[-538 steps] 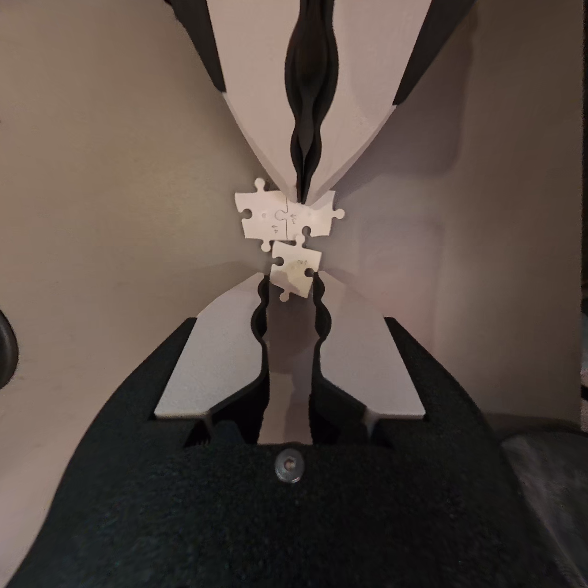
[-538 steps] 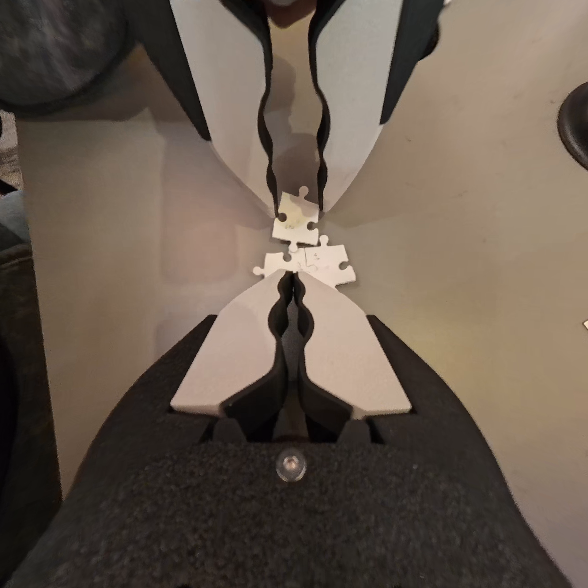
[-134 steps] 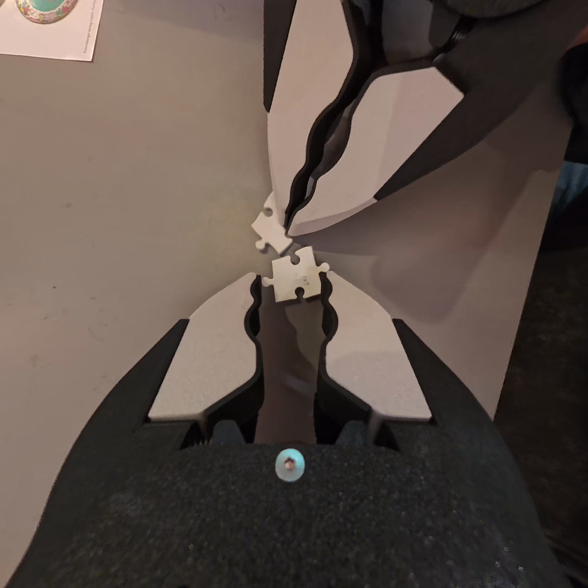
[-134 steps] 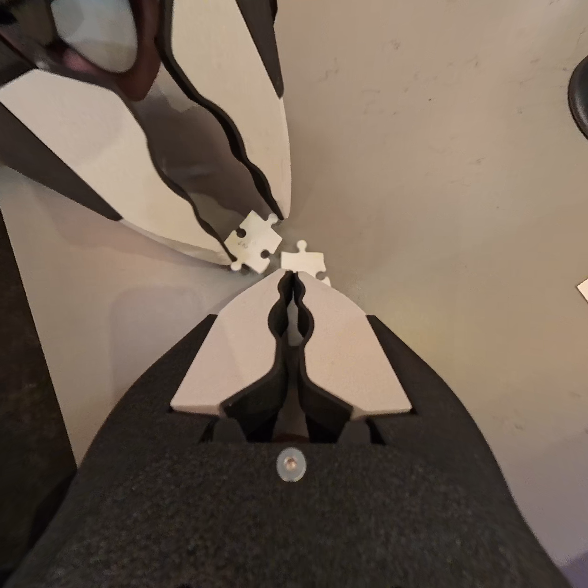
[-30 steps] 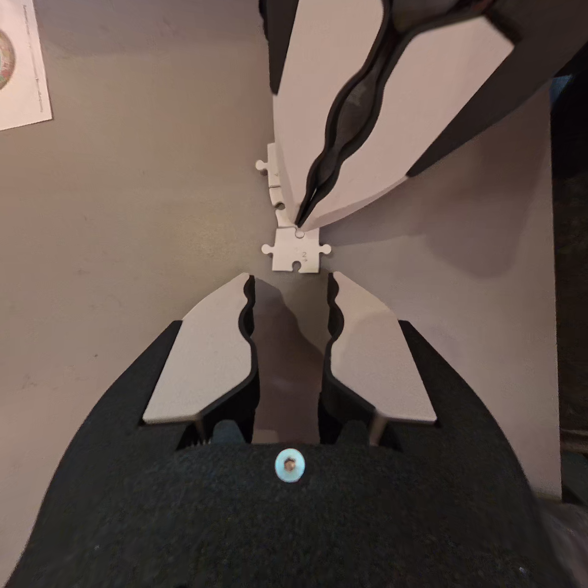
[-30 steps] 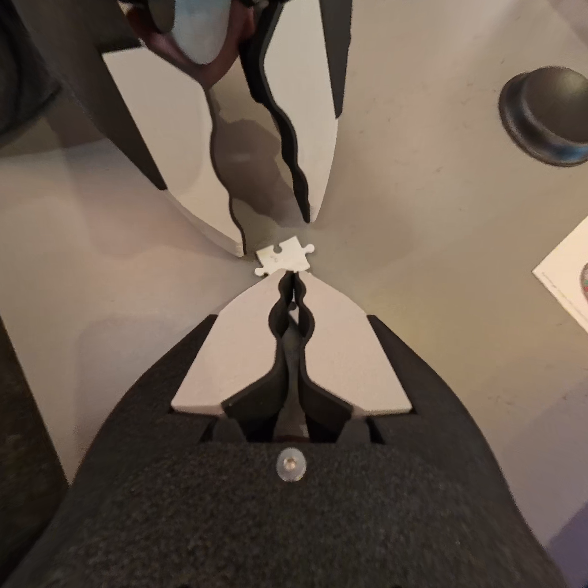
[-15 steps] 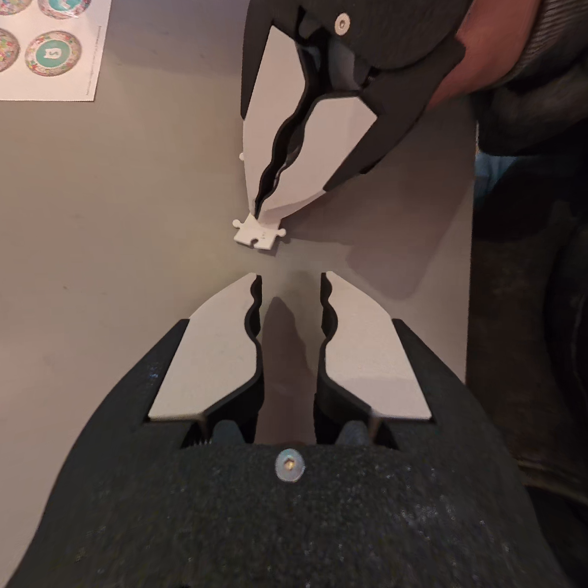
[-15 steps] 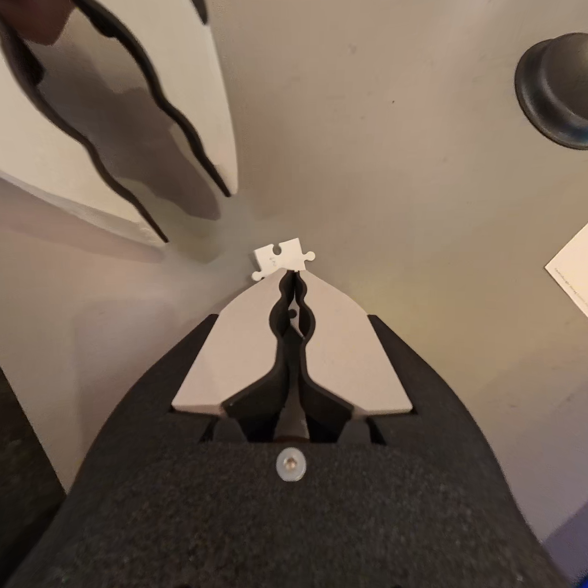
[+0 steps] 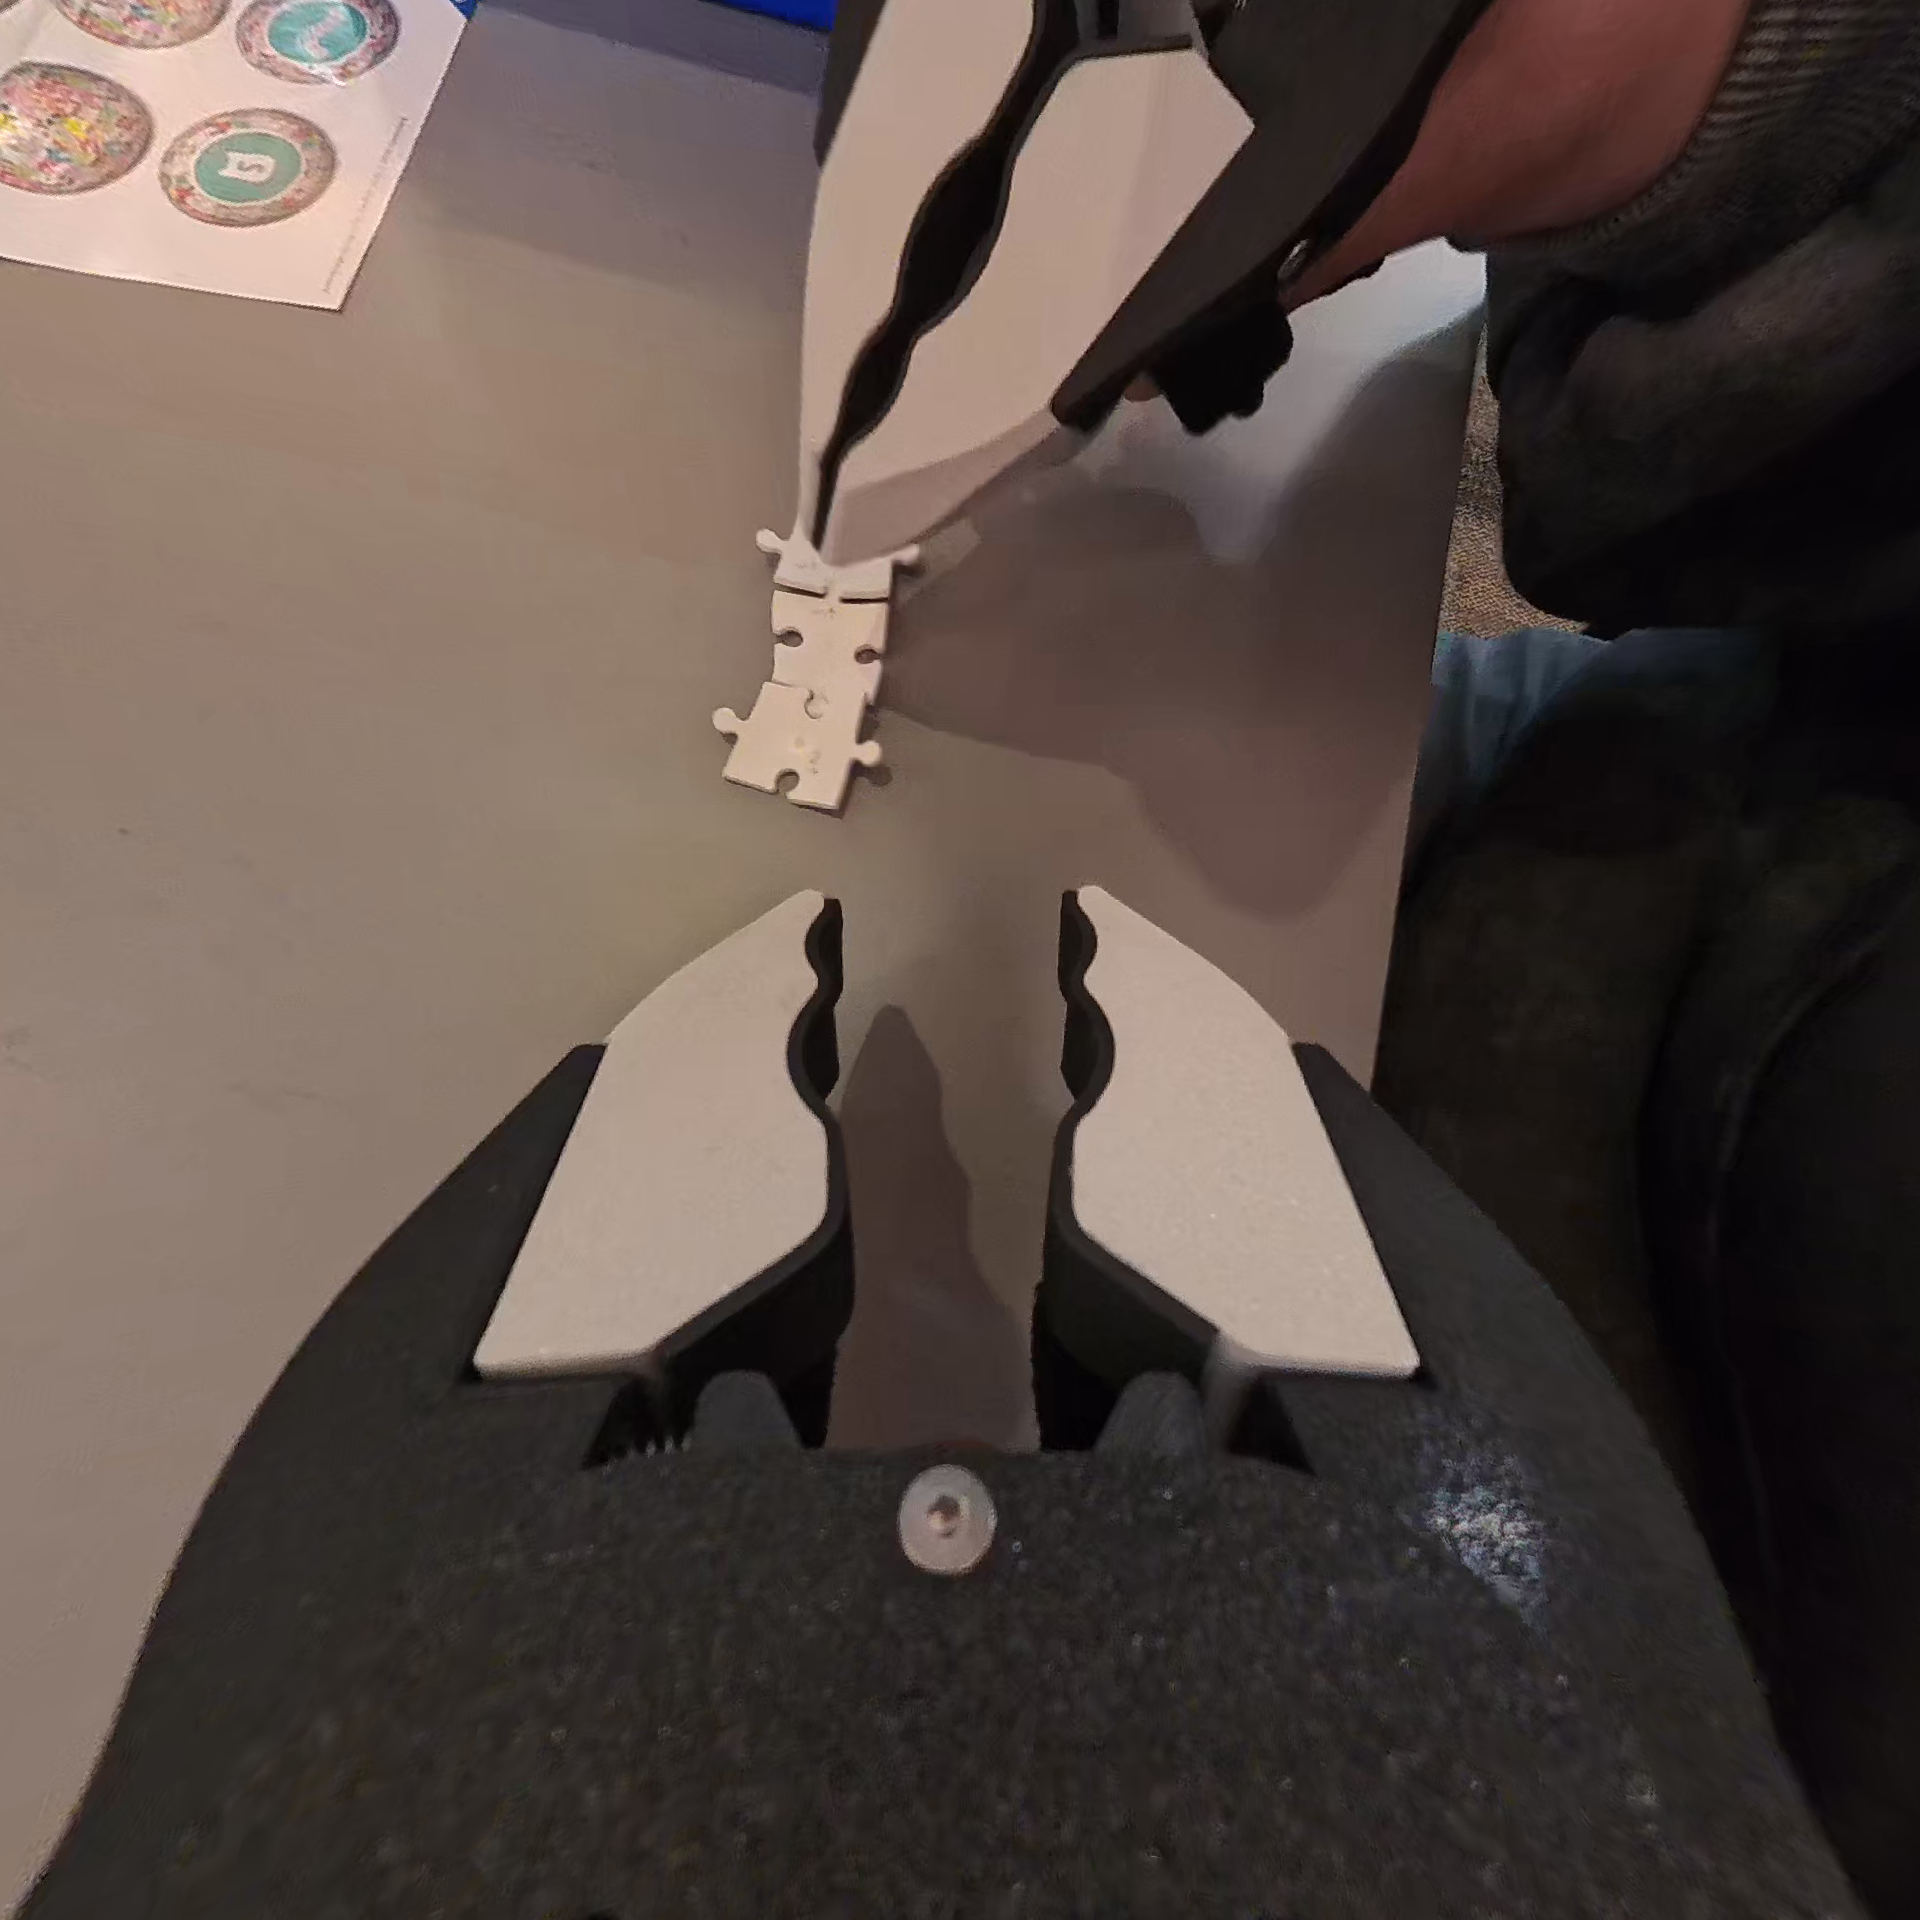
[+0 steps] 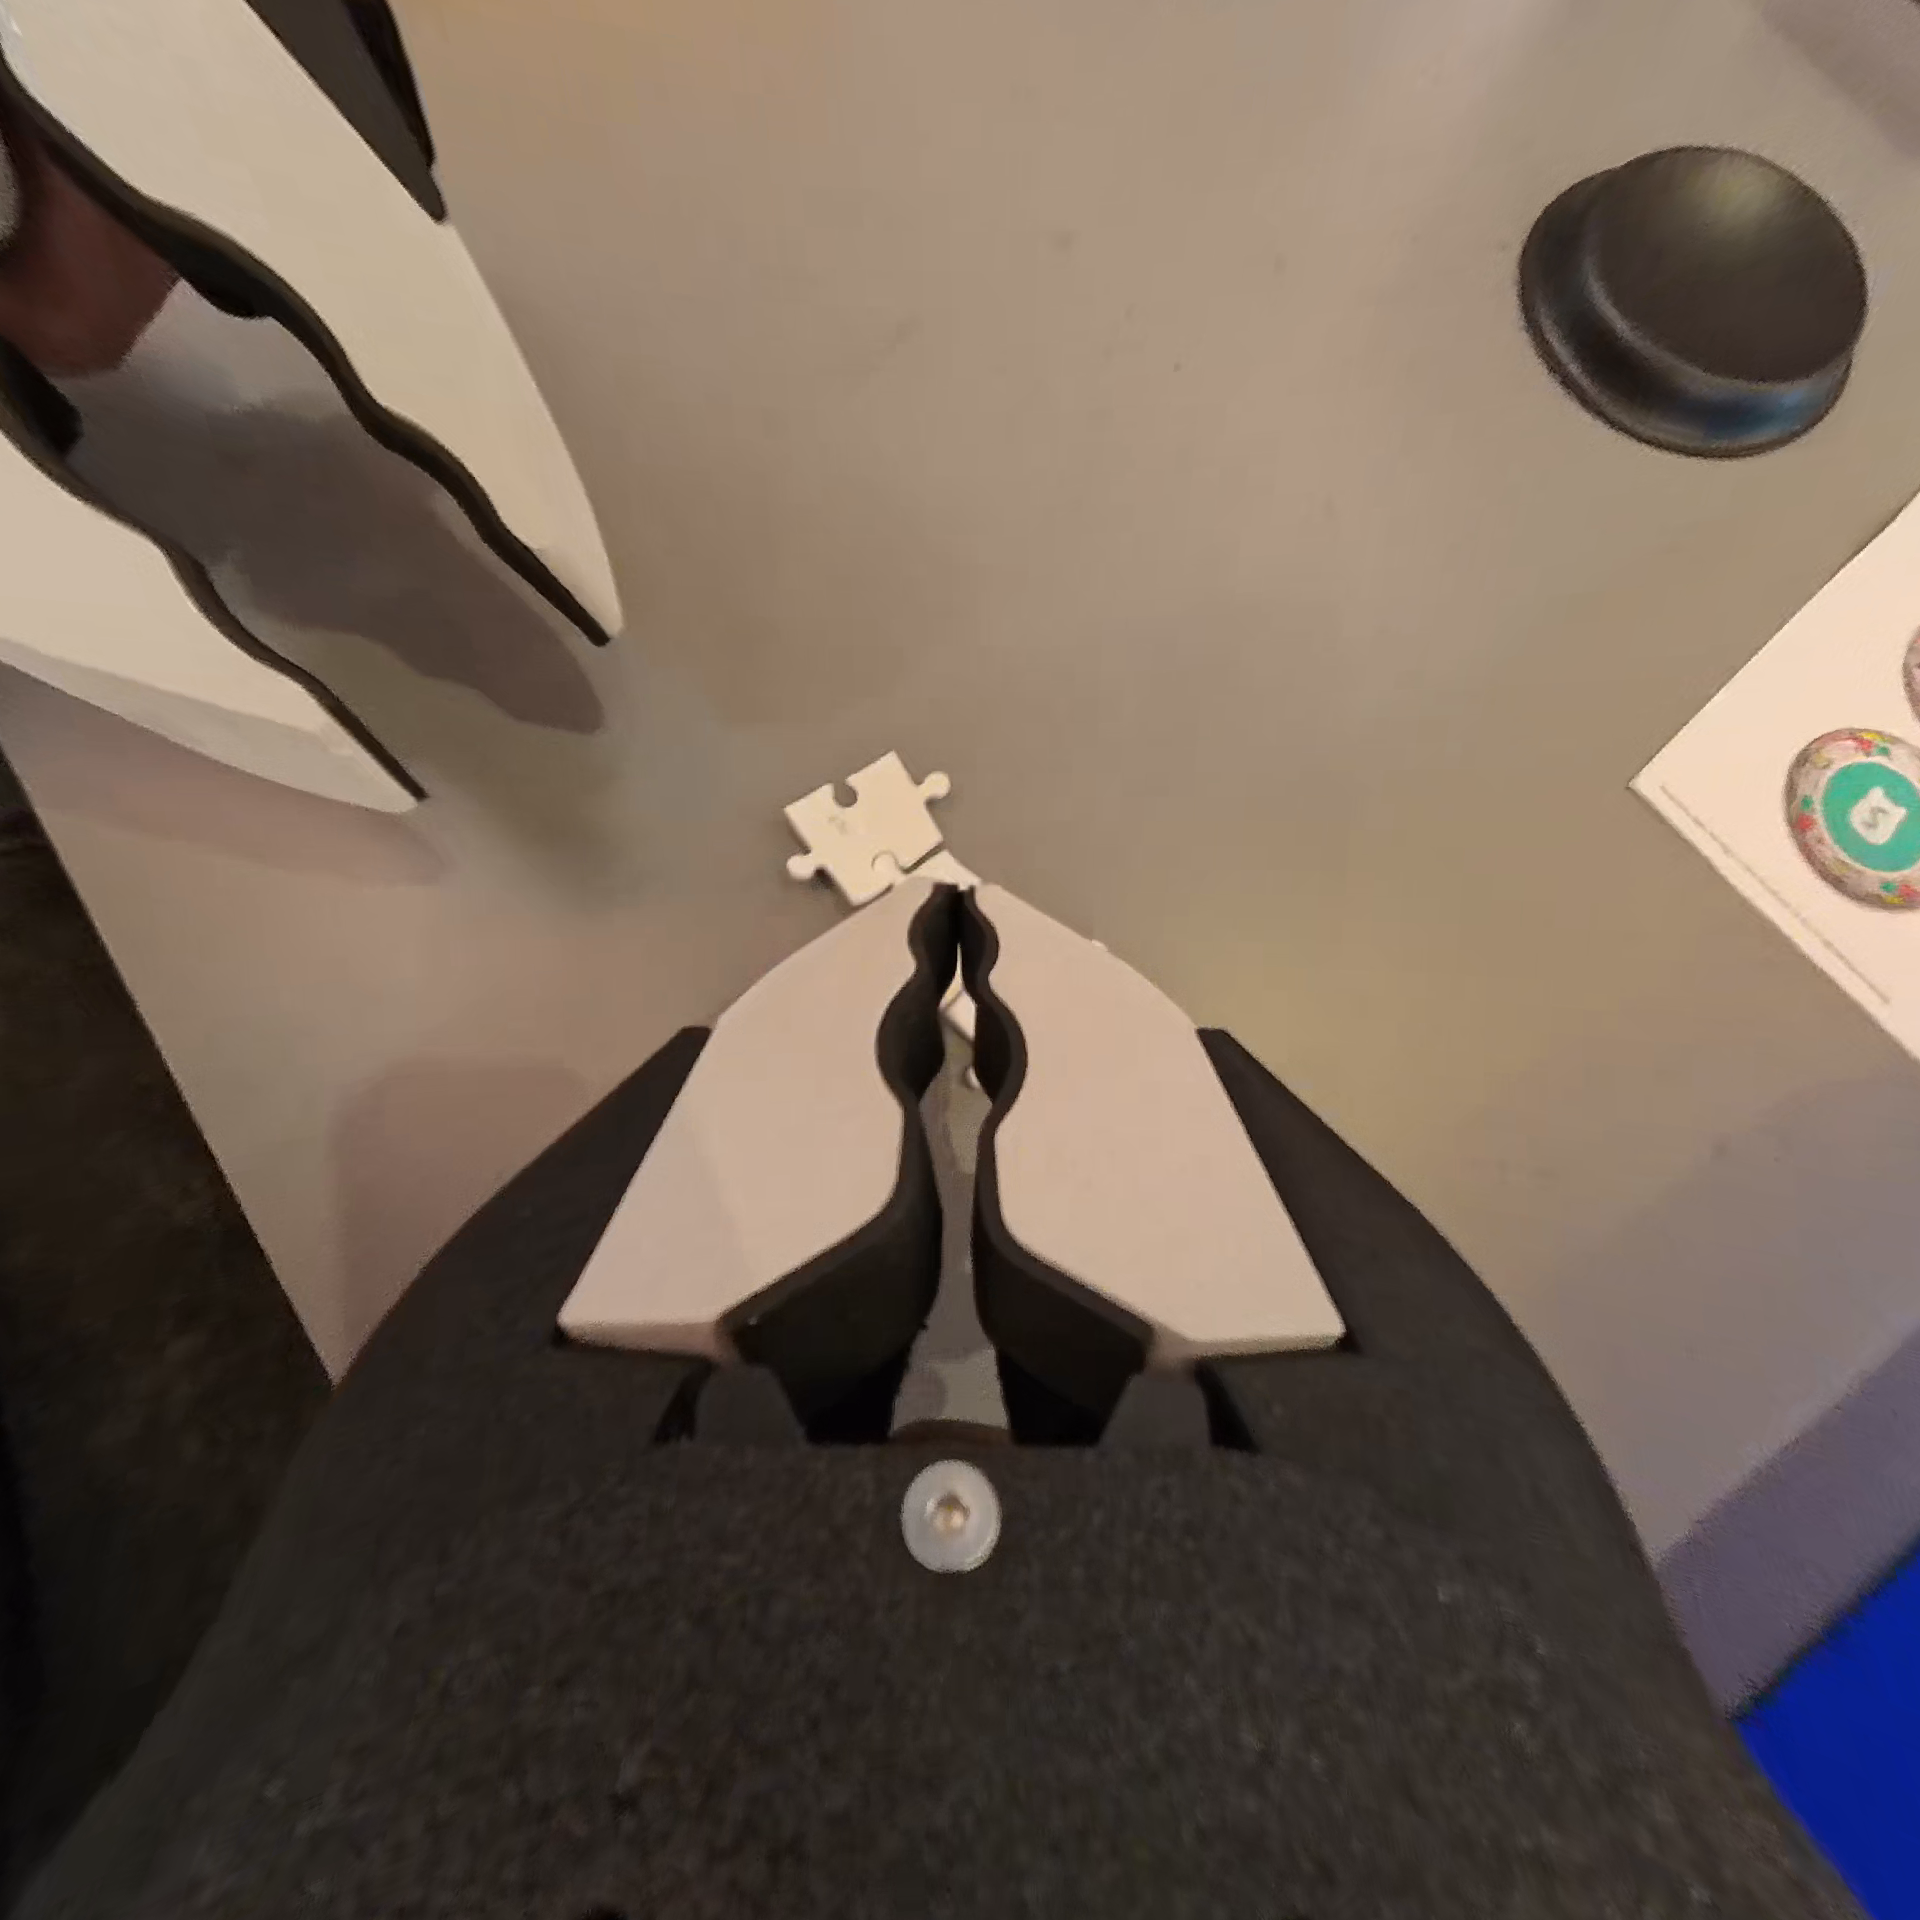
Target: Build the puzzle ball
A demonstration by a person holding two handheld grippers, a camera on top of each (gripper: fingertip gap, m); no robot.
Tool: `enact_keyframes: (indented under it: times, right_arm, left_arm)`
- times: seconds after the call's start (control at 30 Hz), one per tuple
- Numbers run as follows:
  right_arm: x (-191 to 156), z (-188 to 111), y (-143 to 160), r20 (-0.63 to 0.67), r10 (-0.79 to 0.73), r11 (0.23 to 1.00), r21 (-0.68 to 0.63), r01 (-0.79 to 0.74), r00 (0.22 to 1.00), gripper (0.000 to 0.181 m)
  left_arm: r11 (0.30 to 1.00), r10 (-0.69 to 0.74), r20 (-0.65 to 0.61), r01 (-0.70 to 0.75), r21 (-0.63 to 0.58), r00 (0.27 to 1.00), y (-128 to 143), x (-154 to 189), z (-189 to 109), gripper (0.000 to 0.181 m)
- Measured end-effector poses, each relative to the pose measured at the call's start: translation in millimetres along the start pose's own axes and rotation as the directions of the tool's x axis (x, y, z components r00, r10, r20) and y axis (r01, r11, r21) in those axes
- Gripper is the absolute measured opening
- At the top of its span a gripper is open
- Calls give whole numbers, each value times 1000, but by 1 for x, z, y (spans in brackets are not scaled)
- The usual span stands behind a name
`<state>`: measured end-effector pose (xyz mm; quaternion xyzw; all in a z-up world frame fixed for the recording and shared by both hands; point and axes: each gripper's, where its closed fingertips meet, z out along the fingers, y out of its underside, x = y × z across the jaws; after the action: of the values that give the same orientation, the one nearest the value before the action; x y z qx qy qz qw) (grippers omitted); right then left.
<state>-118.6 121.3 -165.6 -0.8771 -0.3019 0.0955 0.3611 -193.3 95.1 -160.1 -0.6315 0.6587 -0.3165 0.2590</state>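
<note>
The right gripper pinches the far end of a white puzzle-piece chain on the grey table; the left gripper gapes empty nearby.

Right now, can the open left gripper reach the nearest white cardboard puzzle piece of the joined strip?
Probably yes. The left gripper stands open just short of the nearest white puzzle piece, with only bare grey table between them; the right gripper pinches the strip's far end.

left wrist: faces right gripper | right: opposite, probably lower | shared: puzzle pieces
</note>
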Motion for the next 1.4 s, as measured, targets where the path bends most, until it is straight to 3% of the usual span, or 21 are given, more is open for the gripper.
enact_keyframes:
  times: [0.37, 0.73, 0.93, 1.1, 1.13, 1.17, 1.23, 1.4]
  right_arm:
    - [-17, 26, 12, 9, -35, 996, -78, 35, 999, 0]
    - [-16, 26, 13, 46, 10, 997, -72, -6, 999, 0]
    - [4, -8, -2, 29, 63, 996, 60, -65, 998, 0]
    - [32, -15, 27, -48, 121, 993, -6, -121, 992, 0]
    - [34, -15, 29, -58, 124, 992, -4, -124, 991, 5]
    - [35, -15, 30, -72, 131, 991, 10, -131, 989, 21]
    - [33, -15, 29, -61, 128, 992, 20, -127, 990, 23]
    - [14, -3, 19, 31, 33, 999, 26, -34, 999, 0]
  left_arm:
    - [1000, -13, -8, 13, 0, 1000, 4, 4, 4, 41]
    - [999, -42, 3, 42, 22, 999, -7, -12, 15, 41]
    - [999, -33, 47, 34, -6, 998, -5, -19, 21, 41]
    - [998, 20, 88, -15, -53, 996, -9, -30, 34, 44]
    - [997, 38, 92, -32, -67, 995, -10, -34, 37, 45]
    - [996, 53, 92, -46, -82, 994, -12, -37, 40, 46]
    - [992, 65, 71, -57, -112, 995, -13, -43, 46, 48]
    - [990, 74, 44, -68, -125, 996, -18, -51, 50, 45]
